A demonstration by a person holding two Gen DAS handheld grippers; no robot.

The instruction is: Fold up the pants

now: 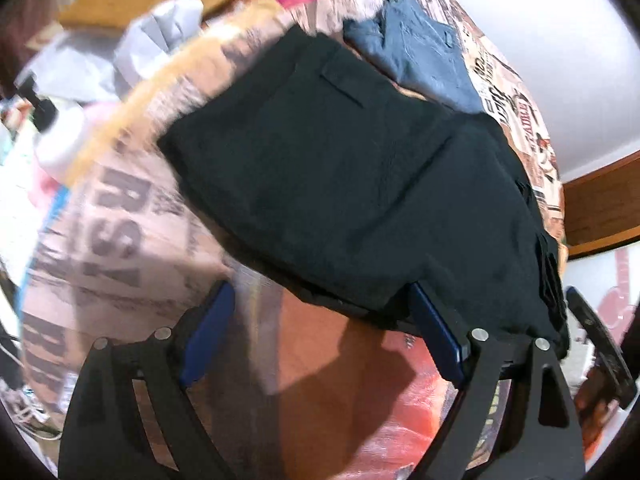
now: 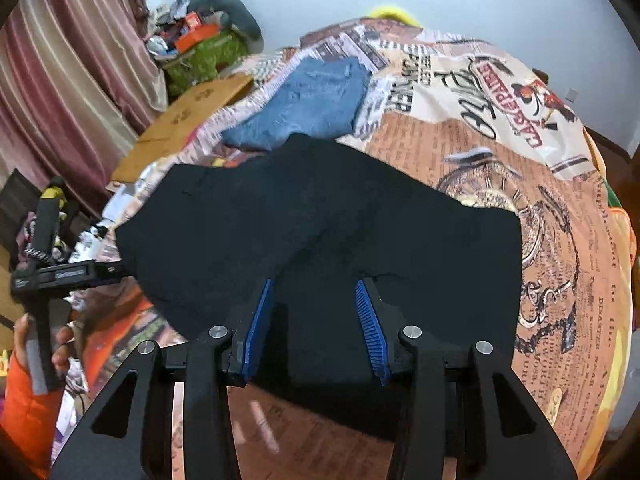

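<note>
**A:** Where do the black pants (image 2: 320, 232) lie?

**B:** Spread flat on the newspaper-print bedcover (image 2: 500, 152), partly folded into a broad dark shape. A back pocket flap shows on the upper layer in the left wrist view. Blue jeans (image 2: 312, 100) lie beyond them, with their near edge touching or just beside the black fabric.

**A:** How does the left gripper (image 1: 320, 300) stand?

**B:** Its jaws are wide apart. The near edge of the pants lies between the blue pads (image 1: 436, 332), but the pads do not press on it; whether one pad touches the fabric cannot be told, since the view is blurred.

**A:** And the right gripper (image 2: 316, 292)?

**B:** Its jaws stand partly apart above the near portion of the pants, with black fabric seen between the ribbed blue pads (image 2: 372, 328). No pinch is visible; nothing appears clamped.

**A:** What else is shown?

**B:** In the right wrist view, a hand (image 2: 60, 344) in an orange sleeve (image 2: 28, 408) grips the other gripper's handle at the far left. A wooden board (image 2: 188, 120) lies beside the bed, and a striped curtain (image 2: 60, 80) hangs behind.
</note>
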